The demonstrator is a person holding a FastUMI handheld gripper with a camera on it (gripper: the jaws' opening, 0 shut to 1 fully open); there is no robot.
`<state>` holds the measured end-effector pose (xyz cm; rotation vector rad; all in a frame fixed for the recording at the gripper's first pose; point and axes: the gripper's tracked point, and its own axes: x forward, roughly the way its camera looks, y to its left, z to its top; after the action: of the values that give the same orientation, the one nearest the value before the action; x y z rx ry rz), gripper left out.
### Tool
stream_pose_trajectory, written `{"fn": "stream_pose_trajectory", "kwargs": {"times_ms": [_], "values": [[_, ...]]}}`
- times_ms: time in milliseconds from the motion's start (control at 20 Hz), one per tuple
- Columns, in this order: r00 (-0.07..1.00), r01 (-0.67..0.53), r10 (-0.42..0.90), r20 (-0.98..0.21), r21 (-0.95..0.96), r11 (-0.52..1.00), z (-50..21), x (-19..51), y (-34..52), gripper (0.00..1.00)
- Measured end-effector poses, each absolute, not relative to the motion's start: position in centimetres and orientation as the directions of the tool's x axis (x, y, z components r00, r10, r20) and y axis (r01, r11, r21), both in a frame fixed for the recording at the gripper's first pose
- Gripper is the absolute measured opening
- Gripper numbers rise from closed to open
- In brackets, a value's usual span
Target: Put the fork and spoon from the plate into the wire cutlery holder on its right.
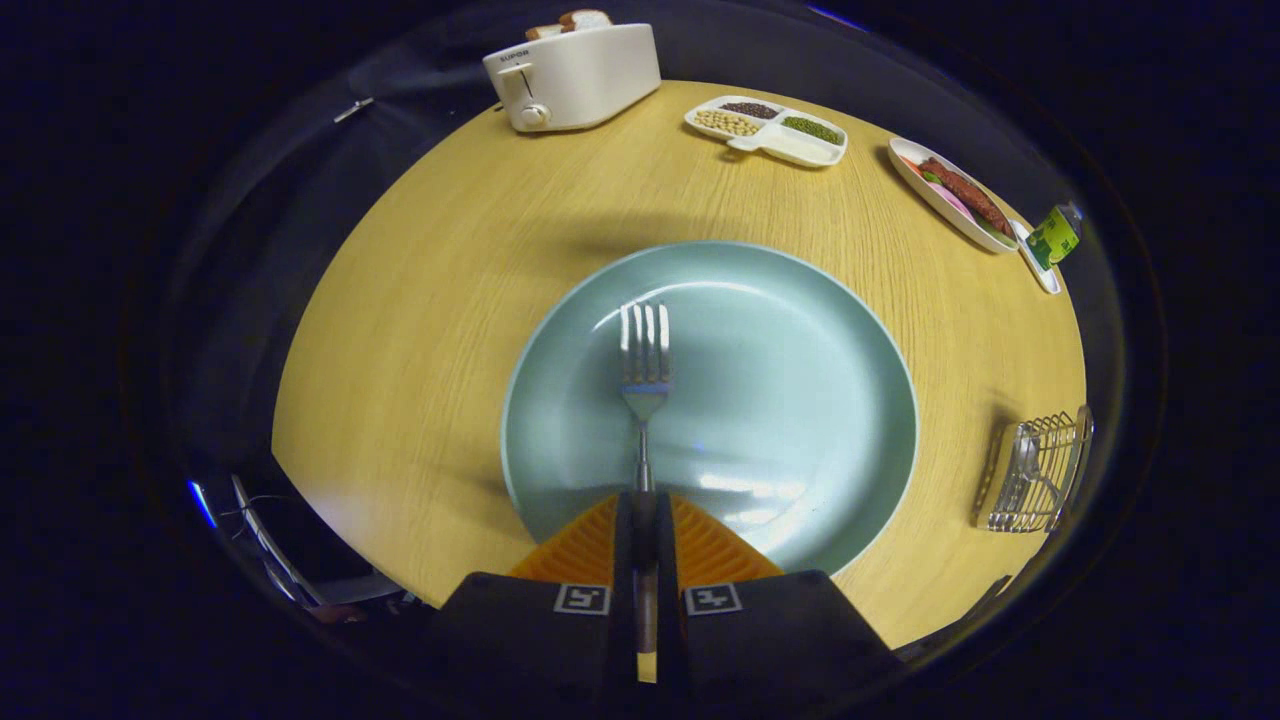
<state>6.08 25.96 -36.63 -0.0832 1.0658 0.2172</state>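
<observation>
My tongs (645, 520) are pinching the fork (645, 370) by its handle, tines forward over the plate (850, 400). Step in hand: fork transfer. Next, I carry it to the holder (1040, 475) at the table's (450, 300) right edge (spoon apparently already inside) and lower it in.

Tongs (645, 512) with ribbed wedge-shaped inner faces on dark blocks, each bearing a square black-and-white marker.
</observation>
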Motion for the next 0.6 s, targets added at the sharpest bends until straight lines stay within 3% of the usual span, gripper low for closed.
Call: {"fn": "stream_pose_trajectory", "kwargs": {"times_ms": [350,600], "values": [[0.477,-0.211,0.234,-0.847,0.148,0.966,-31.5,5.2,23.5,0.1],[0.52,-0.226,0.254,-0.816,0.155,0.962,-23.8,3.3,16.2,0.09]]}}
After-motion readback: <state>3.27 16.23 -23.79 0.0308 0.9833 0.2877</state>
